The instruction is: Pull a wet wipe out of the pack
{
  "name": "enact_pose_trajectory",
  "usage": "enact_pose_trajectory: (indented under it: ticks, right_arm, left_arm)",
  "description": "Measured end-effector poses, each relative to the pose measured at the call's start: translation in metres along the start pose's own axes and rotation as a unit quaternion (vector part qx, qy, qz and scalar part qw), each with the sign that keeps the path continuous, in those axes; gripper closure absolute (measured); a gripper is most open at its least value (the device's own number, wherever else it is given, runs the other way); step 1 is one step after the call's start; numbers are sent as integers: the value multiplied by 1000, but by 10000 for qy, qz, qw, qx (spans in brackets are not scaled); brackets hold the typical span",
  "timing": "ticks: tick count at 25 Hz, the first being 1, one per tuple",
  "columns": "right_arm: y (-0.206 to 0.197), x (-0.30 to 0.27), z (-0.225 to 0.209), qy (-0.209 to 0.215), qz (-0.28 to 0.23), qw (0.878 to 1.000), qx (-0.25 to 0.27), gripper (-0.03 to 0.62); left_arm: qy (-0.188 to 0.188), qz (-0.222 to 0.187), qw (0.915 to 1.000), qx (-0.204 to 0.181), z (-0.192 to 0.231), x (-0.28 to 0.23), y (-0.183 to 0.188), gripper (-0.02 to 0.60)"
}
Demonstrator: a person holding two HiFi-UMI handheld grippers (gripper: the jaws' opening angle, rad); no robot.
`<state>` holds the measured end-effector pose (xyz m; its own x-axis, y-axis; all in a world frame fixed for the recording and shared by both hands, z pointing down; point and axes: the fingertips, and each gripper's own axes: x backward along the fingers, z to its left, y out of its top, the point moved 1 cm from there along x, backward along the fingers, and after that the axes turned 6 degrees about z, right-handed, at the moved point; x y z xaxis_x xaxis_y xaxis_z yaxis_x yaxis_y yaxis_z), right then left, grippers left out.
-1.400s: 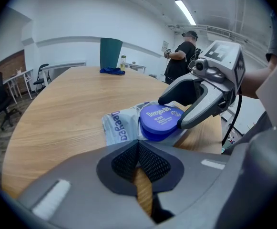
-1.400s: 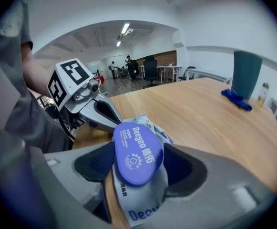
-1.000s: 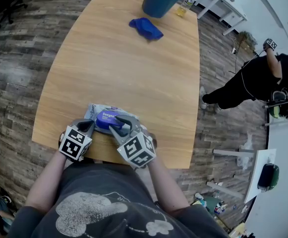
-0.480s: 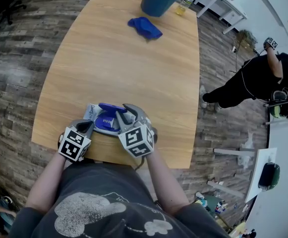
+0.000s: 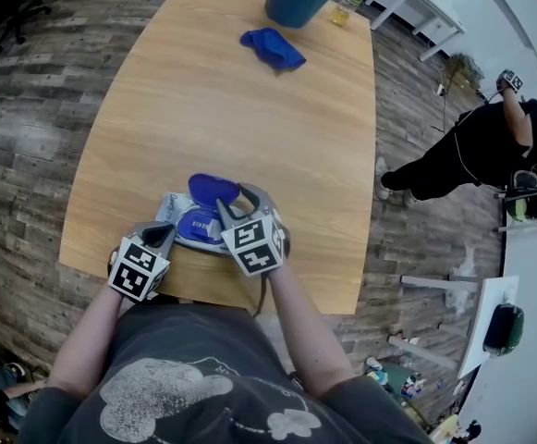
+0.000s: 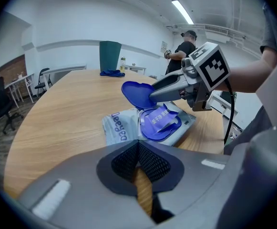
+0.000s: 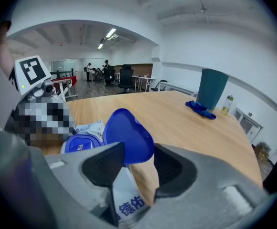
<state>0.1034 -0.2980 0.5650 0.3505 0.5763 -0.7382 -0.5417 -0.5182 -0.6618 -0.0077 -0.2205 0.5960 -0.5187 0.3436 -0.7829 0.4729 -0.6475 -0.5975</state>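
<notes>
Lid [image 5: 213,190] has flipped up ahead of right tongs [image 5: 235,201], just opened, empty; left tongs [image 5: 163,235] closed; cloth [image 5: 273,49] beyond.

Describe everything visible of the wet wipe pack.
The wet wipe pack is a soft, grey-white plastic pouch lying flat near the table's near edge. Its blue hinged lid stands flipped open, over a blue seal label partly lifted. The lid's lower edge sits between the right gripper's jaws, which have just been opening.

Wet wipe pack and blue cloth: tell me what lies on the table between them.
Nothing: head view shows bare table between the pack and the blue cloth.
</notes>
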Motion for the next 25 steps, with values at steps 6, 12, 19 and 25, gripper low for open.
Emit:
enact_pose_trajectory:
  ticks: [6,12,19,25]
  right_arm:
    - [-3,-4,0,-112,41,9999,59,413]
    - [7,20,-9,-175,-425,9985,-292,413]
    - [-7,54,-11,-373,-596,9941,-831,413]
    - [-24,65,-5,-504,-502,9922,-1022,413]
  left_arm:
    - [-16,-60,9999,83,1,1,-1,563]
    - [-68,-477,9988,-16,-5,18,17,561]
    - [-37,-794,9871,-1392,-55,13,47,247]
    - [429,-488,9825,-1747,-58,-16,55,313]
